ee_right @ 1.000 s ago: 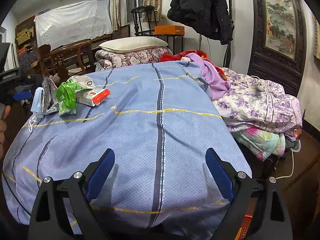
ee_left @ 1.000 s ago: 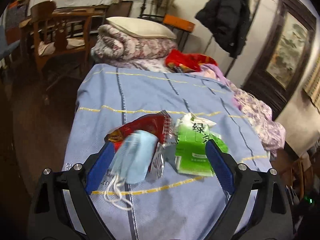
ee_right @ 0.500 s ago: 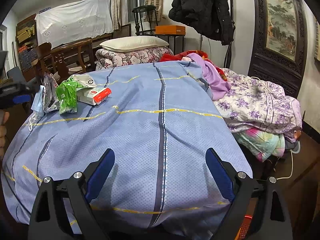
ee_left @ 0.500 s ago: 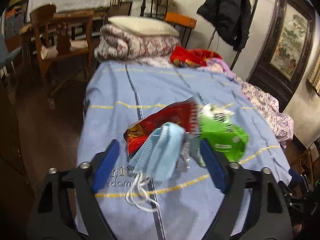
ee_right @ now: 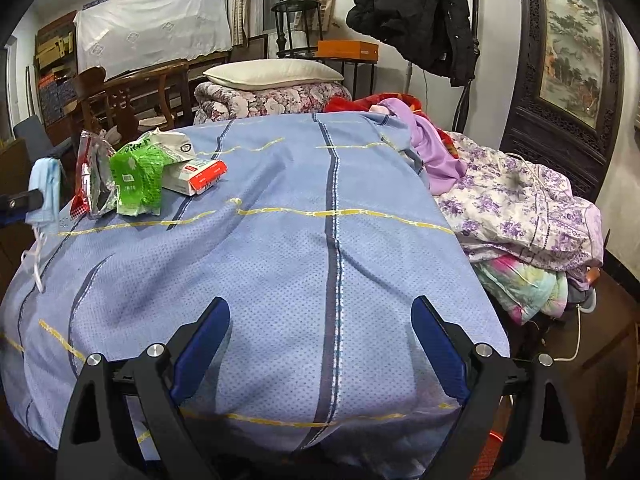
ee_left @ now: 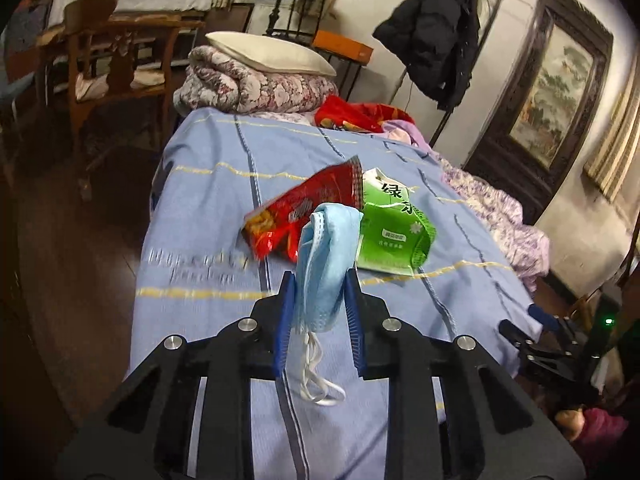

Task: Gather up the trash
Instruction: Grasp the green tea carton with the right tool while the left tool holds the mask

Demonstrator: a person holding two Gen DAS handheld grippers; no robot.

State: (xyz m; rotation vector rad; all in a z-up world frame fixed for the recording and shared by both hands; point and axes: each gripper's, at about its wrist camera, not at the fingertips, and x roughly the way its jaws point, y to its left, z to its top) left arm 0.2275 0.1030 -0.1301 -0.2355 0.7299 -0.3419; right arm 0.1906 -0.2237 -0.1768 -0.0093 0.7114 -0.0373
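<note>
Only readable bit is the Chinese character 绿 on the green tissue pack (ee_left: pixel 394 232), mid-frame in the left wrist view. The bedsheet (ee_left: pixel 200 256) lettering, lower left there, is too blurred.

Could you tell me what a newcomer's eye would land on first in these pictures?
Probably the blue face mask, pinched in the left gripper at the bed's near edge. Just beyond it on the blue bedspread lie a red snack bag and a green tissue pack. The right gripper hangs open, empty.
</note>
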